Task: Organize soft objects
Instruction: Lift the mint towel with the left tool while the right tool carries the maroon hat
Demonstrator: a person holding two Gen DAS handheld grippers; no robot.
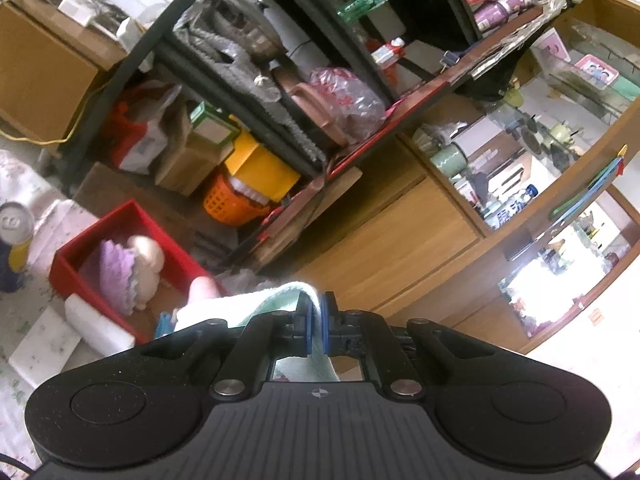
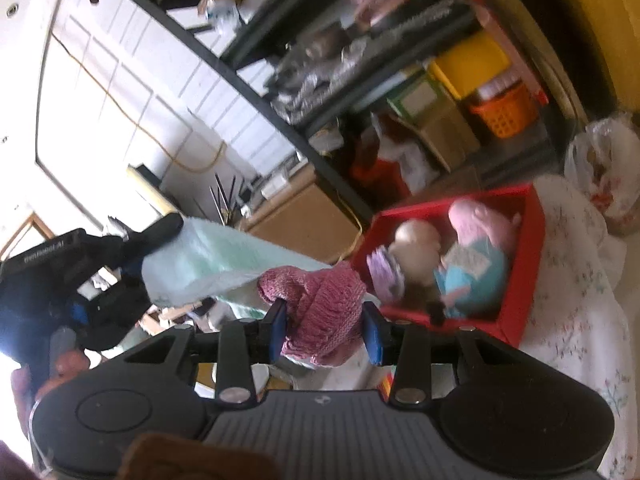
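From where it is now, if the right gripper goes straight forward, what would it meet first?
Probably the red open box: the right gripper, shut on the pink knitted piece, points toward its near wall, though depth is unclear.

In my right wrist view, my right gripper [image 2: 326, 330] sits before the red rectangular box [image 2: 534, 240], which rests on the floral tablecloth [image 2: 572, 312]. In the box, a pink-and-blue plush toy [image 2: 480, 252] lies right of a round-headed doll [image 2: 414, 244]. Behind the box stands the black metal shelving [image 2: 320, 120].

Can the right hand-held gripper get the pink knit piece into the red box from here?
Probably yes: right hand-held gripper holds the pink knit piece; red box sits just ahead, top open, though toys already fill much of it.
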